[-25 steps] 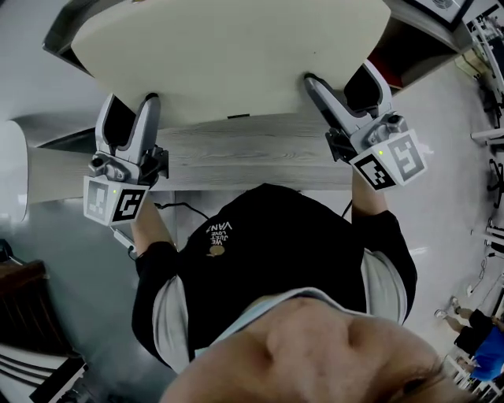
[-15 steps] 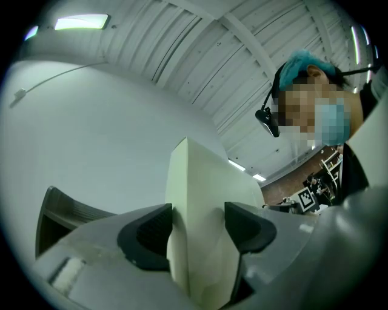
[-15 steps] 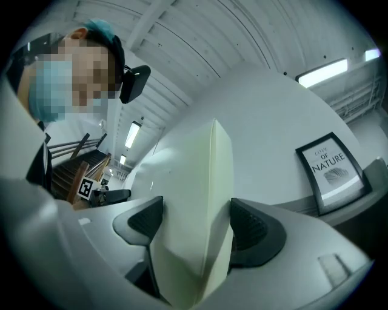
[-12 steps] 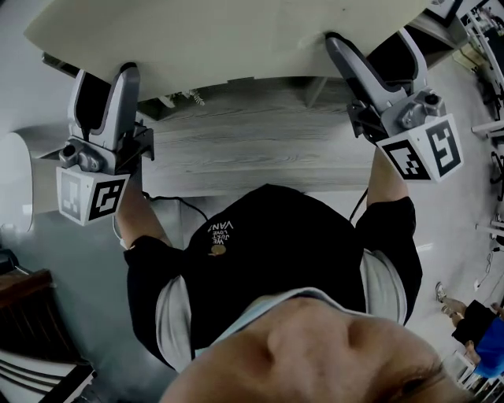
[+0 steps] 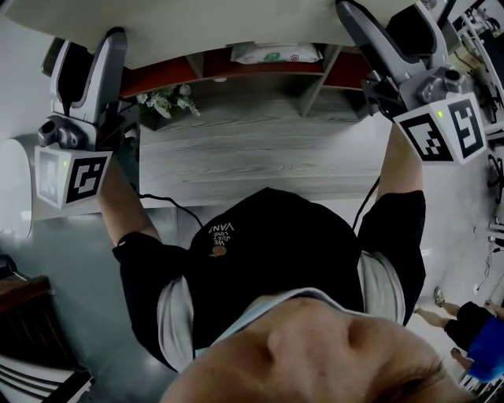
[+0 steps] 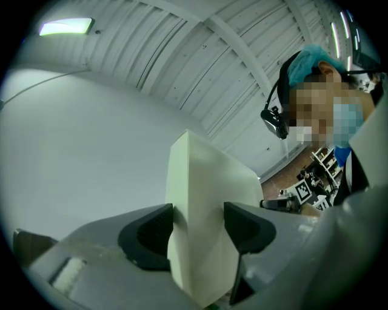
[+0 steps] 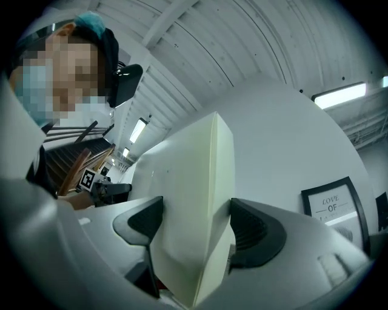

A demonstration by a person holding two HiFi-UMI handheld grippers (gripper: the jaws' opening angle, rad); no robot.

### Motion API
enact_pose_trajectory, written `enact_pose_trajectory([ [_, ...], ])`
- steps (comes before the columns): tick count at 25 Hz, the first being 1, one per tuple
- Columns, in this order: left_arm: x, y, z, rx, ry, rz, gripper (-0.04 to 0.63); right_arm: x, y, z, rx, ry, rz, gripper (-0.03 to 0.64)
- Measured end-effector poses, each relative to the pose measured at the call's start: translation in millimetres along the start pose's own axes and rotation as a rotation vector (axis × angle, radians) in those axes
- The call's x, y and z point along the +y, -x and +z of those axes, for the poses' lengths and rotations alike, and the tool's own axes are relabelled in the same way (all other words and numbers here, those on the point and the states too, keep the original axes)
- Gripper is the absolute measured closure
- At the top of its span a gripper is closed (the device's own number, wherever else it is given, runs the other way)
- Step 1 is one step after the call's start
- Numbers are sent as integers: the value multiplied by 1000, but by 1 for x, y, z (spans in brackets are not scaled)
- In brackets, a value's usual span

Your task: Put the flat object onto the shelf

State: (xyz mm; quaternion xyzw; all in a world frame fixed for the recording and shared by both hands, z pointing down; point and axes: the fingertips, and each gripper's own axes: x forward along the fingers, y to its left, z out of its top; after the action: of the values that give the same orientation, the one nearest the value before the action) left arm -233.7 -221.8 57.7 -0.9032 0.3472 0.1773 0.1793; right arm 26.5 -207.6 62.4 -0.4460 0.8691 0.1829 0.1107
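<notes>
The flat object is a wide cream board (image 5: pixel 236 24) that spans the top of the head view, held up level between both hands. My left gripper (image 5: pixel 88 47) is shut on its left edge, and in the left gripper view the board (image 6: pixel 203 200) fills the gap between the dark pads (image 6: pixel 148 233). My right gripper (image 5: pixel 386 20) is shut on the right edge, where the board (image 7: pixel 194 181) sits pressed between its pads (image 7: pixel 254 233). Below the board stands the shelf (image 5: pixel 260 75), with red boards and a grey wood-grain top (image 5: pixel 260 157).
White flowers (image 5: pixel 165 102) and a white packet (image 5: pixel 276 53) lie in the shelf's compartments, split by a slanting divider (image 5: pixel 315 86). A white rounded thing (image 5: pixel 12 181) stands at the left. A framed picture (image 7: pixel 333 203) hangs on the wall. Another person (image 5: pixel 472 330) stands far right.
Both grippers have risen with the board, which has slid to the top of the head view. The shelf's red compartments, flowers and packet have come into sight beneath it.
</notes>
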Motion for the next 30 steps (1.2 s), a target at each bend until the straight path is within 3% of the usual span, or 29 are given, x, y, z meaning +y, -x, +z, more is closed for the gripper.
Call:
enact_pose_trajectory([
  [12,16,-51,5,22,-62,-11,333,-43,-35,1,50,4,39,278],
  [30,75,-95,-57,163,-4,-1,337,-90,-84,-50,226,-21,12,278],
])
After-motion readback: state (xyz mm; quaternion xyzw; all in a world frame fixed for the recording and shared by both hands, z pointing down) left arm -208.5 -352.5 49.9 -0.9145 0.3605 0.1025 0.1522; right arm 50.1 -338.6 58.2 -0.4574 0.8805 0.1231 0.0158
